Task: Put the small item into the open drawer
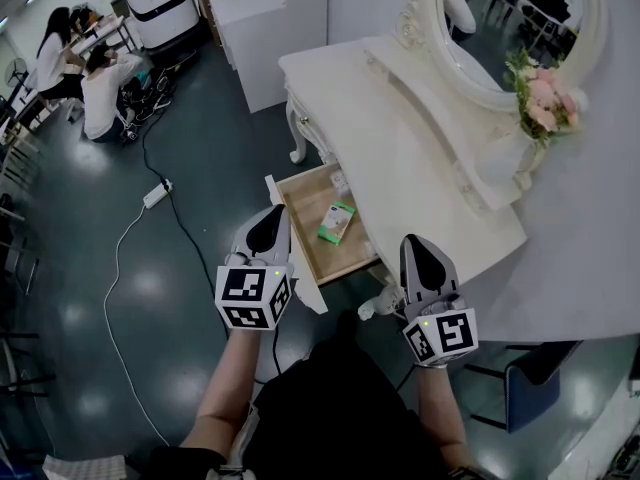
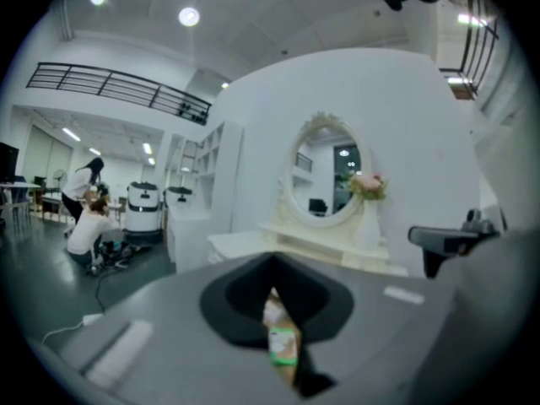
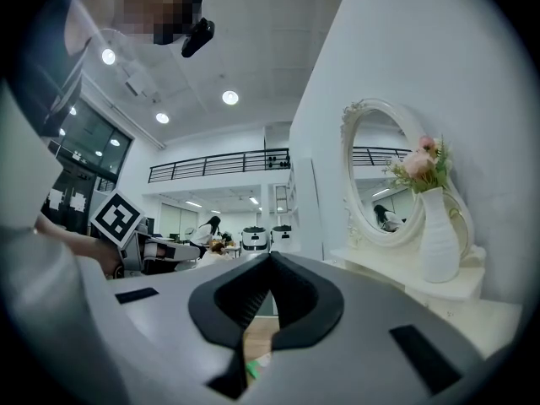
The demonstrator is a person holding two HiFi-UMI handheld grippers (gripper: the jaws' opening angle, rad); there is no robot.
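The small item (image 1: 337, 222), a green and white box, lies flat inside the open wooden drawer (image 1: 303, 230) of the white dressing table (image 1: 400, 138). My left gripper (image 1: 268, 226) hovers at the drawer's left front corner, shut and holding nothing. My right gripper (image 1: 418, 251) is also shut and empty, to the right of the drawer under the tabletop's edge. In the left gripper view the shut gripper (image 2: 274, 264) points at the table, and the box (image 2: 283, 344) shows through the slit between its jaws. In the right gripper view the drawer's wood (image 3: 257, 337) shows below the shut gripper (image 3: 270, 260).
An oval mirror (image 1: 500, 28) and a vase of pink flowers (image 1: 540, 103) stand on the table. A power strip (image 1: 156, 194) with a white cable (image 1: 118, 268) lies on the dark floor at left. People crouch at the far left (image 1: 100, 83). A blue chair (image 1: 535, 388) is at lower right.
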